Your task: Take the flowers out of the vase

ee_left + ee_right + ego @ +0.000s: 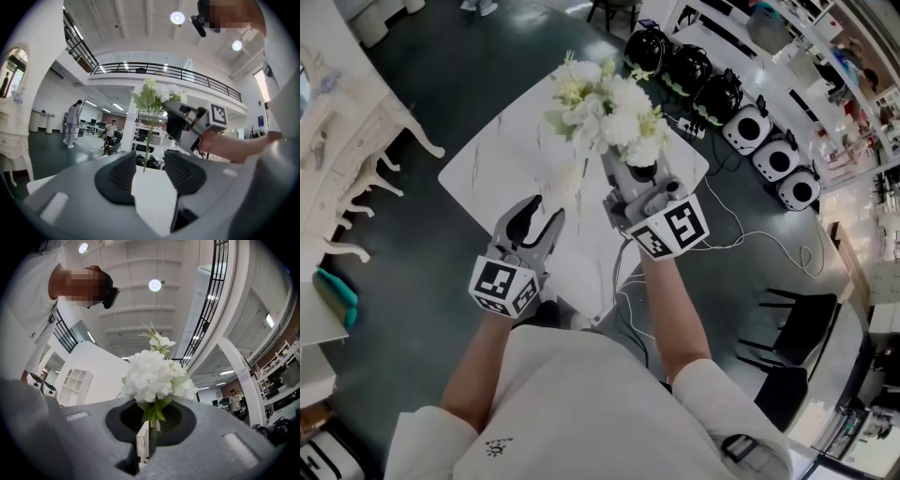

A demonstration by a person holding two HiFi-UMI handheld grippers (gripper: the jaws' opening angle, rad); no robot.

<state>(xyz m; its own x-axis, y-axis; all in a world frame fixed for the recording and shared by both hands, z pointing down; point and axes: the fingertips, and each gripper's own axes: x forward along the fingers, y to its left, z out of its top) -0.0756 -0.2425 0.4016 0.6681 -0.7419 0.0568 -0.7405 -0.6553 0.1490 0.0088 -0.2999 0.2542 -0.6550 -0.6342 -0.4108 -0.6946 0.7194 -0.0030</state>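
Note:
A bunch of white flowers (pixel 614 108) with green leaves hangs over the far part of the white marble table (pixel 502 155). My right gripper (pixel 617 169) is shut on its stems just below the blooms. In the right gripper view the blooms (pixel 152 376) rise straight above the right gripper (pixel 150 427), with the green stem pinched between the pads. My left gripper (pixel 539 217) is open and holds nothing, nearer to me and to the left. In the left gripper view a thin stem and pale blooms (pixel 157 96) show beyond the left gripper (pixel 149 161). I cannot make out a vase.
Black helmets (pixel 675 66) and white devices (pixel 750 127) line the floor beyond the table, with cables trailing from them. A black chair (pixel 787 328) stands on the right and white ornate furniture (pixel 356 141) on the left. People (pixel 72 124) stand far off in the hall.

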